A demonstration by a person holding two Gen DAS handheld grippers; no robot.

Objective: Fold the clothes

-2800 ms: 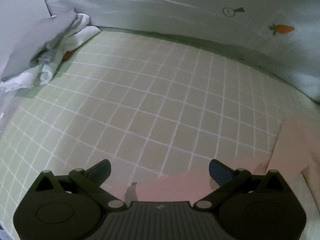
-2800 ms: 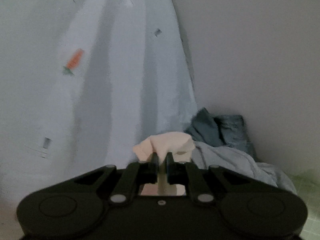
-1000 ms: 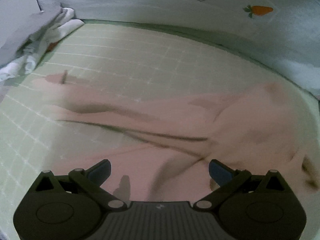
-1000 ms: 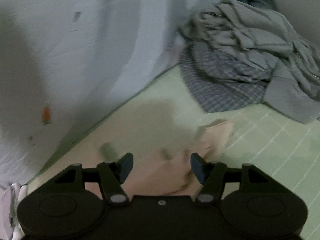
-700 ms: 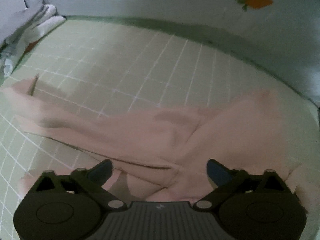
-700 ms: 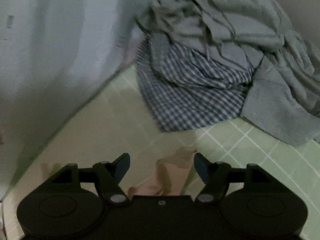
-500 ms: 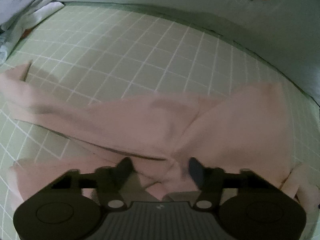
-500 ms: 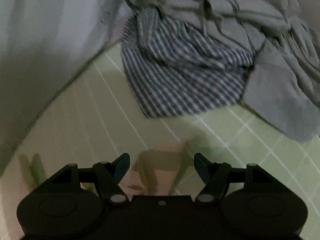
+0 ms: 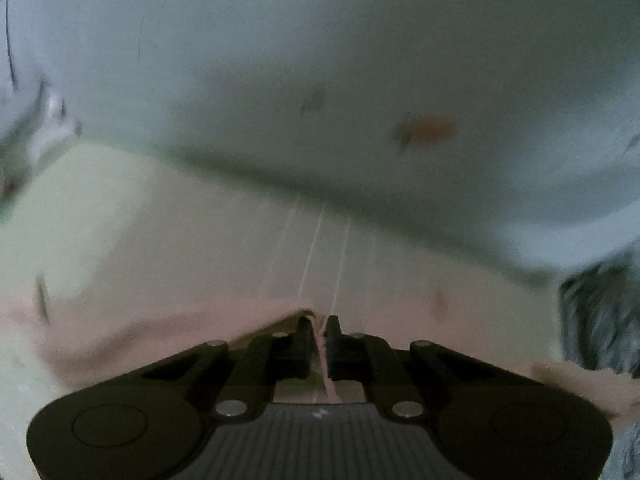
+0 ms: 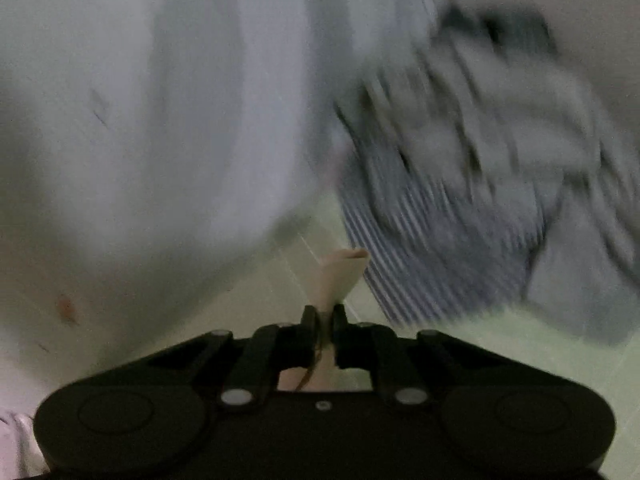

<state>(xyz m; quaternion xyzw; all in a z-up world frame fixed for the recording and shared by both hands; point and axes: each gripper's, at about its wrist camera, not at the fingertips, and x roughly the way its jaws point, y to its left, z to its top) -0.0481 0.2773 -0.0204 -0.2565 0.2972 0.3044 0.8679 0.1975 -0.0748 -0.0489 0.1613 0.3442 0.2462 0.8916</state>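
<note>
A pale pink garment [image 9: 152,332] lies spread on the green grid mat [image 9: 120,216]. My left gripper [image 9: 319,326] is shut on a thin fold of it, which runs between the fingers. My right gripper [image 10: 323,314] is shut on another corner of the pink garment [image 10: 340,272], which sticks up past the fingertips as a small cone. Both views are blurred by motion.
A pale sheet with carrot prints [image 9: 428,132] hangs behind the mat. A pile of grey and checked clothes [image 10: 480,184] lies to the right on the mat [image 10: 540,360]. White cloth [image 9: 48,124] lies at the far left.
Both grippers were open over the pink garment. Both have now shut on it and lifted, and the cameras have tilted up.
</note>
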